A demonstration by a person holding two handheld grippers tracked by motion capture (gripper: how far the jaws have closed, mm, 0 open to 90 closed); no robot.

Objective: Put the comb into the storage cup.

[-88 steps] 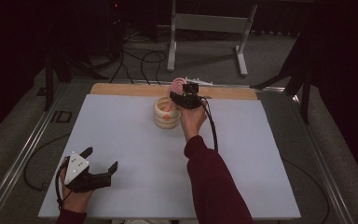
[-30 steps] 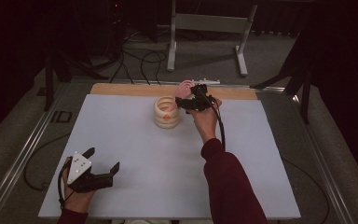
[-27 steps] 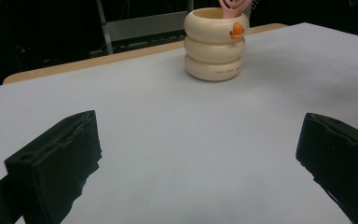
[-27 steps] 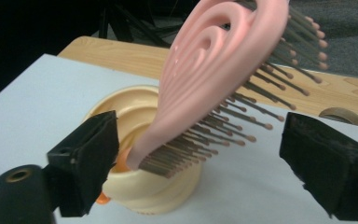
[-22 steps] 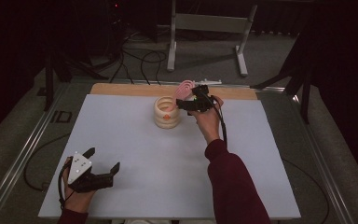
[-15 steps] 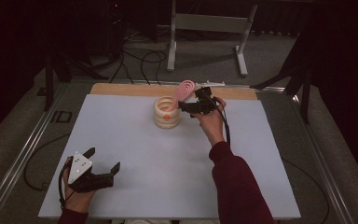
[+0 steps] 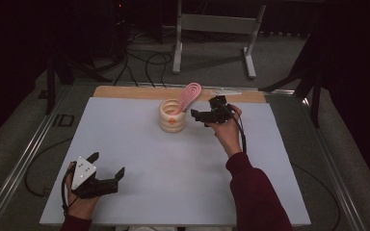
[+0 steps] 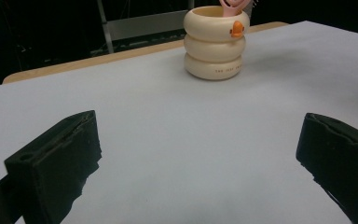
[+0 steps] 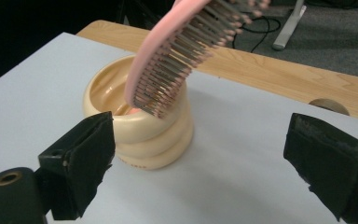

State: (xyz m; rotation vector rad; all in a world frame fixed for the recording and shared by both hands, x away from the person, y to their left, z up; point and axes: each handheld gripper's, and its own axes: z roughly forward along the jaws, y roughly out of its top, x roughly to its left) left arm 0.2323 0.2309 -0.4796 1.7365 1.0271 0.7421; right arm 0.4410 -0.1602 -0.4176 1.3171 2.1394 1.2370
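The cream ribbed cup (image 7: pixel 172 116) stands upright on the white desk (image 7: pixel 173 163), near the far edge and slightly left of centre. A pink hairbrush (image 7: pixel 190 96) rests in the cup, handle down. Its head leans over the rim toward the right gripper (image 7: pixel 201 117), bristles facing down and outward.

The right gripper sits just beside the cup on its right, apart from both cup and brush. Its jaws have just been opening and now stand wide, released, with nothing between them. In the right gripper view the brush head (image 9: pixel 186 51) hangs above and ahead of the jaws.

The left gripper (image 7: pixel 107 174) rests at the near left corner of the desk, well apart from the cup (image 8: pixel 216 41). Its jaws are spread and empty.
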